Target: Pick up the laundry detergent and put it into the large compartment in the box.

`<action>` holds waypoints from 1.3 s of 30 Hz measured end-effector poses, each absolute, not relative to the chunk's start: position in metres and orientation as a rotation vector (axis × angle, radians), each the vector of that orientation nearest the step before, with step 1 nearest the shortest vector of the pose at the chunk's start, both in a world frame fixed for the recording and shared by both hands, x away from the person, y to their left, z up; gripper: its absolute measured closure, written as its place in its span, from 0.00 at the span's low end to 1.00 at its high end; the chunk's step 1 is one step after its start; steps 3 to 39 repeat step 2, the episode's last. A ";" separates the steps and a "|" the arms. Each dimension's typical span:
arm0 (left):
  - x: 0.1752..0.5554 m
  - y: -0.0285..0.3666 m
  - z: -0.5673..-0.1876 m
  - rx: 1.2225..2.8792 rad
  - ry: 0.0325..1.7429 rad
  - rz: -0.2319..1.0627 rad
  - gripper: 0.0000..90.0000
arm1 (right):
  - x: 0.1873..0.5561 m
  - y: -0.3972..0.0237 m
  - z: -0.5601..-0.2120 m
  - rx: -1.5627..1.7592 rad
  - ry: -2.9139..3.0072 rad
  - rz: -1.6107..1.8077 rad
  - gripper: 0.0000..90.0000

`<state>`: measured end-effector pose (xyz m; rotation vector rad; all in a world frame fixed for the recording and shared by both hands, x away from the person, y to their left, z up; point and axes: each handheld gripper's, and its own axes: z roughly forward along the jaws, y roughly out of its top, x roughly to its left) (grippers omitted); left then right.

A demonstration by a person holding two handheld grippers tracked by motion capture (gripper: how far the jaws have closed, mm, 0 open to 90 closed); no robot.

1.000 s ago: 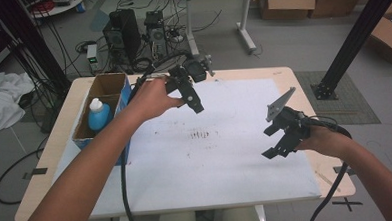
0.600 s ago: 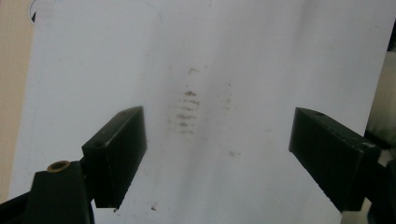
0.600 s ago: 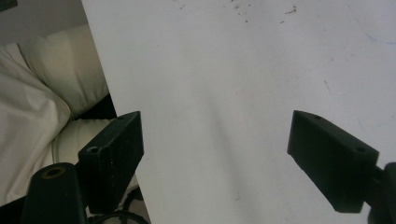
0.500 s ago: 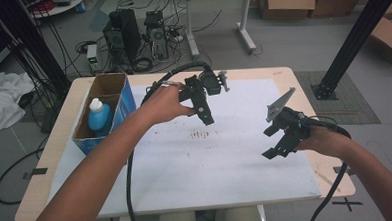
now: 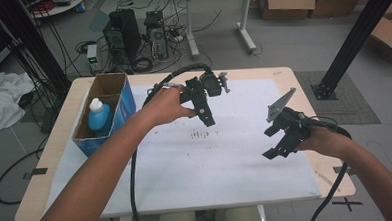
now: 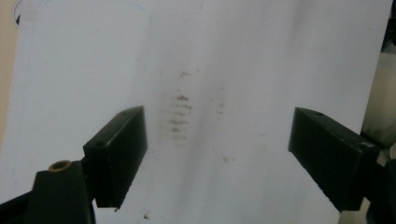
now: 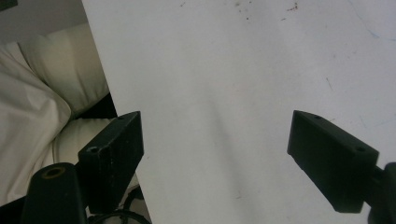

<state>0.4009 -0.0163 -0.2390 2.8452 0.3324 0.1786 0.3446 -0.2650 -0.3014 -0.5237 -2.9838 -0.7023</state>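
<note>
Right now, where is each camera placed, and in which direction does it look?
High view: above the person's side, facing forward and down on the table; forearms, left gripper, right gripper.
Left gripper view: on the left gripper, facing the white sheet; open jaws.
Right gripper view: on the right gripper; open jaws.
Shared: white sheet, smudges.

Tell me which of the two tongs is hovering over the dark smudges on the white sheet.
The left tongs, nearer the blue box; the smudges show between its open jaws.
</note>
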 end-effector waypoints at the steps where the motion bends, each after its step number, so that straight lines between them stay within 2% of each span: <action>1: 0.401 -0.016 -0.239 2.839 0.346 0.176 0.23 | 0.345 -0.265 -0.301 -0.522 -2.984 -0.703 0.20; 39: 0.401 -0.015 -0.239 2.836 0.348 0.176 0.22 | 0.345 -0.265 -0.301 -0.527 -2.984 -0.697 0.20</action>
